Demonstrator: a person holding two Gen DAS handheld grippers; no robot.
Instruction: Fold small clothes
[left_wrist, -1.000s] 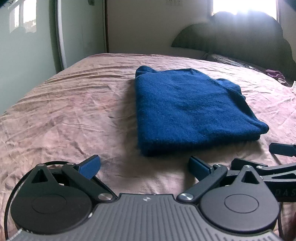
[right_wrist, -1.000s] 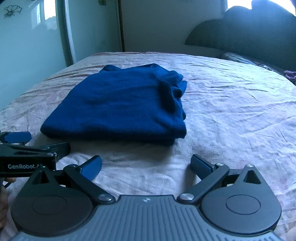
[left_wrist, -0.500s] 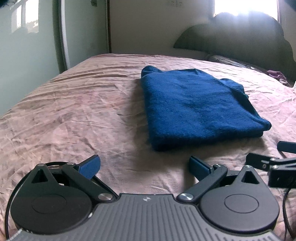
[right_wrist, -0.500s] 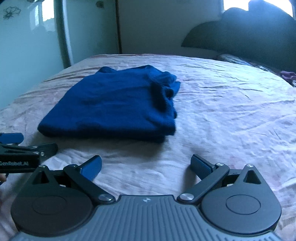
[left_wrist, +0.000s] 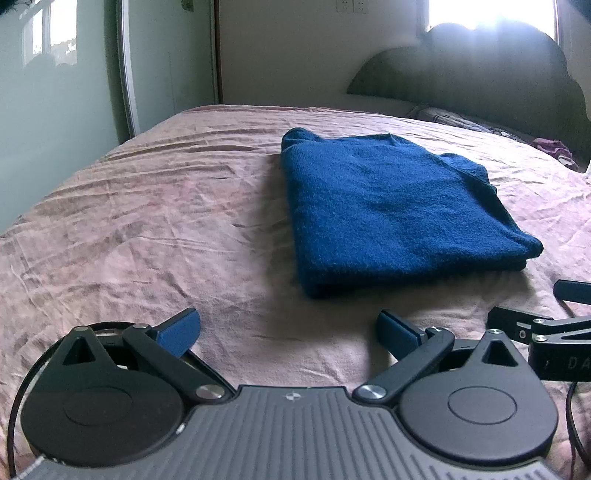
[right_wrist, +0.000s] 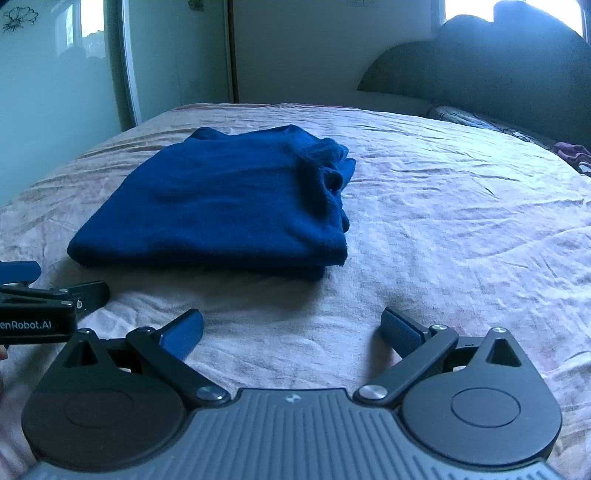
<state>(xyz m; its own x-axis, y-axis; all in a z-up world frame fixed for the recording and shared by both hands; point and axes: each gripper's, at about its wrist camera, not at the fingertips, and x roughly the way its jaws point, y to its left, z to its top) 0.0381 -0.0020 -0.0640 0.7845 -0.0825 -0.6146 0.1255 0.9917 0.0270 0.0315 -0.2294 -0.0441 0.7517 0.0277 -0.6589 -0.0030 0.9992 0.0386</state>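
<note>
A dark blue knitted garment (left_wrist: 391, 210) lies folded into a thick rectangle on the pink bedsheet (left_wrist: 147, 229); the right wrist view shows the same blue garment (right_wrist: 229, 203) with a bunched collar at its right edge. My left gripper (left_wrist: 288, 330) is open and empty, just short of the fold's near left corner. My right gripper (right_wrist: 291, 328) is open and empty too, in front of the fold's near right corner. Each gripper shows at the other view's edge: the right gripper (left_wrist: 546, 314) and the left gripper (right_wrist: 48, 288).
The wrinkled pink bedsheet (right_wrist: 461, 229) spreads wide to both sides of the garment. A dark headboard (left_wrist: 480, 74) and a pillow with crumpled purple cloth (left_wrist: 554, 147) stand at the back right. A pale green sliding wardrobe door (left_wrist: 55, 110) lines the left.
Both grippers have drawn back slightly from the folded garment and drifted left, so the fold sits further right in the left wrist view. Jaws stayed open and empty throughout.
</note>
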